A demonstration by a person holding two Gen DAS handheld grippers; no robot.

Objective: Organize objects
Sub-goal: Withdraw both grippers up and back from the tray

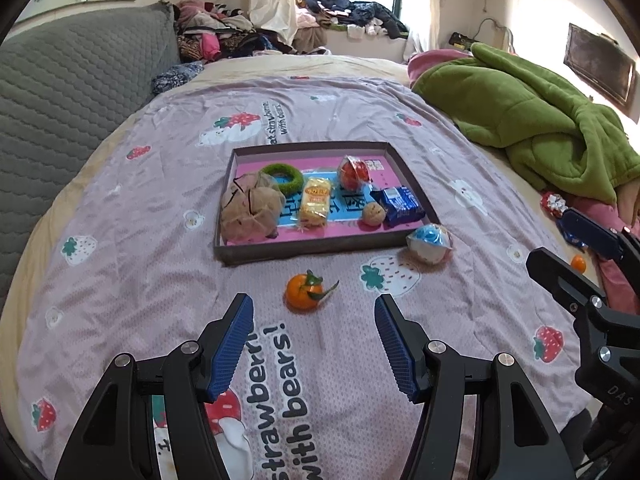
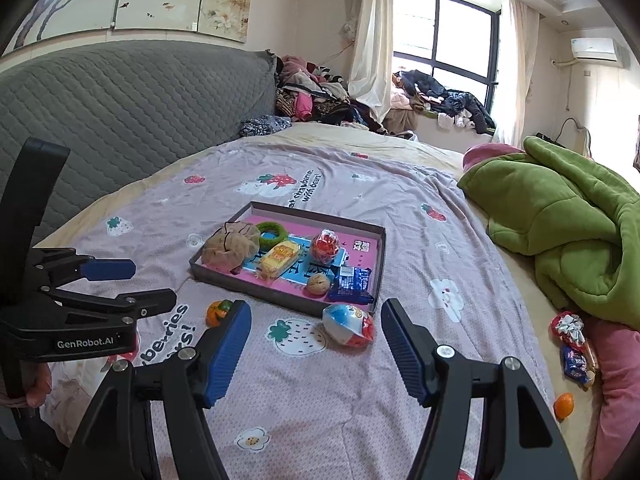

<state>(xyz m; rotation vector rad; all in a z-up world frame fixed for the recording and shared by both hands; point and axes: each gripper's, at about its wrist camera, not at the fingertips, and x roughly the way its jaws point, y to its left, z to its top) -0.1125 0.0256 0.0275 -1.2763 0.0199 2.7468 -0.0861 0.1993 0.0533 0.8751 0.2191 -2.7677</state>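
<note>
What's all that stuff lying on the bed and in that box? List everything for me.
tray: one, dark rim, pink floor, mid-bed
cloth bundle: one, beige, tray's left
ring: one, green, tray
yellow packet: one, tray
red wrapped ball: one, tray
walnut: one, tan, tray
blue packet: one, tray's right
wrapped egg: one, blue-white-red, beside tray
tangerines: two, orange, one before tray, one at bed's right edge
green blanket: one, right
left gripper: open
right gripper: open
</note>
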